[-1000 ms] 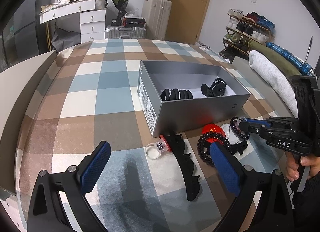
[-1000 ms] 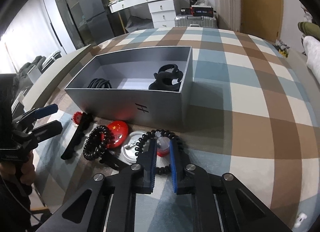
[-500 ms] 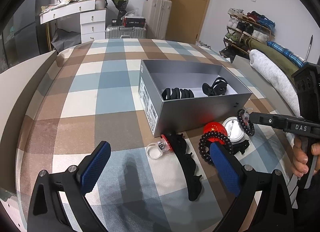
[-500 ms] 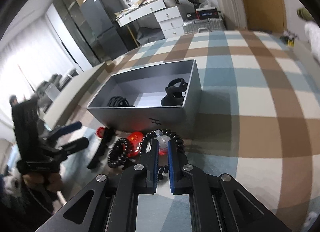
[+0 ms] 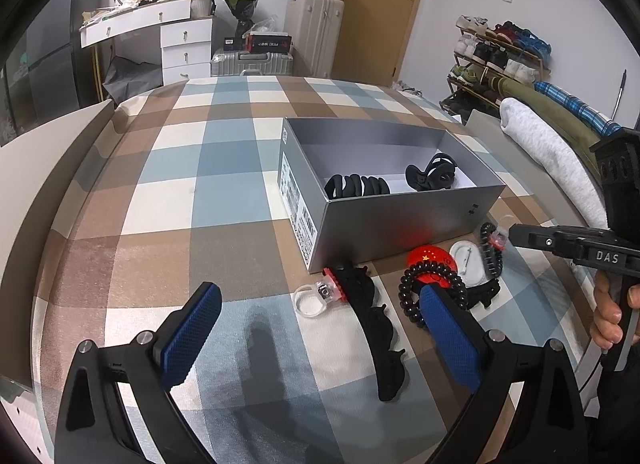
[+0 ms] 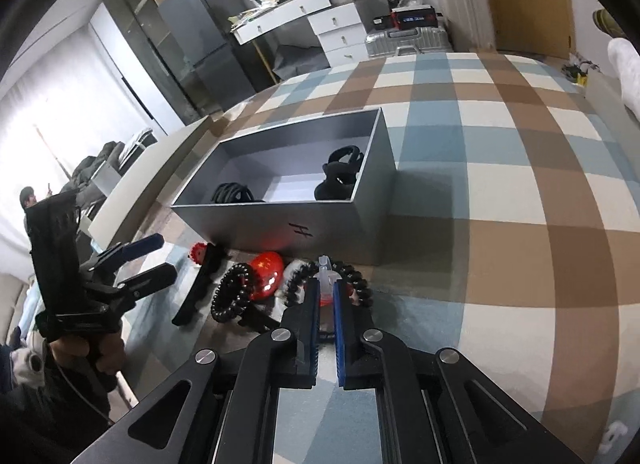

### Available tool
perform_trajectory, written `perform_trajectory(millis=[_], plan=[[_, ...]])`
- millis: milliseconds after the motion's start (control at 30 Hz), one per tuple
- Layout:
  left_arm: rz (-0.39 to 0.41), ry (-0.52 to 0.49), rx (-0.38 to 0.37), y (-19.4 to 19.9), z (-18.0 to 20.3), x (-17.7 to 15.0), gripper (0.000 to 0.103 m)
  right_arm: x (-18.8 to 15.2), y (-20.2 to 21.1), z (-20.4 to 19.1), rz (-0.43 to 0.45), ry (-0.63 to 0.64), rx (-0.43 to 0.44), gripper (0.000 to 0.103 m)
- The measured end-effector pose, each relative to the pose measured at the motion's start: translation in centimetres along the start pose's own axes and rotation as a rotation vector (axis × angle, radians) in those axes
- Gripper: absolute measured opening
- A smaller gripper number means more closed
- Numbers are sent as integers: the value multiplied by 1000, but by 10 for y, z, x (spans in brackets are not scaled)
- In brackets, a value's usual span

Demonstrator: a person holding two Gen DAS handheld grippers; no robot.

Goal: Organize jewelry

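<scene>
Bead bracelet [image 6: 362, 288] pinched with a small clear piece in the right claw [image 6: 327, 296], hanging on edge beside the box [image 5: 400, 224]; left claw [image 5: 316, 328] hovers spread wide.

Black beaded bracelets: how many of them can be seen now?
2. One bead bracelet lies on the checked cloth beside the red badge. The other bracelet is held in the right gripper, lifted before the grey box.

Box [image 5: 400, 224]: on the checked bed [image 5: 160, 204].
Inside box: coiled hair tie [image 5: 356, 186], claw clip [image 5: 432, 176].
Before box: long hair clip [image 5: 372, 316], bead bracelet [image 5: 416, 296], badge [image 5: 430, 260].
</scene>
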State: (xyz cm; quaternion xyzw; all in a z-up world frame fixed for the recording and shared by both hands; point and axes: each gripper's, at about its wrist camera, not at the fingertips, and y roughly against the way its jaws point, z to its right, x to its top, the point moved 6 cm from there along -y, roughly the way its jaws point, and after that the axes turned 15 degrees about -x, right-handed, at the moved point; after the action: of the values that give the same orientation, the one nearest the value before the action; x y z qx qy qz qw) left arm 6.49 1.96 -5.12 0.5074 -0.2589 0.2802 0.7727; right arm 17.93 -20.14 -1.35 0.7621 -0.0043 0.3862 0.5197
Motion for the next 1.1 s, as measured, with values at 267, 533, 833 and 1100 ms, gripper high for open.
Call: perform_trajectory(millis=[267,533,833,1100], plan=[[0,0,1,0,-1,0,97,6,10,4,51,-51,64,5],[-16,49,-14,-7,-8,0,97,17,22,6,136,-91,47,5],[-57,52,-24,-15,-6,-5,41,18,23,6,142,-101,62,6],[-55,-16,-19,-14,2,-6,22,18,23,1,144,-89,71,6]])
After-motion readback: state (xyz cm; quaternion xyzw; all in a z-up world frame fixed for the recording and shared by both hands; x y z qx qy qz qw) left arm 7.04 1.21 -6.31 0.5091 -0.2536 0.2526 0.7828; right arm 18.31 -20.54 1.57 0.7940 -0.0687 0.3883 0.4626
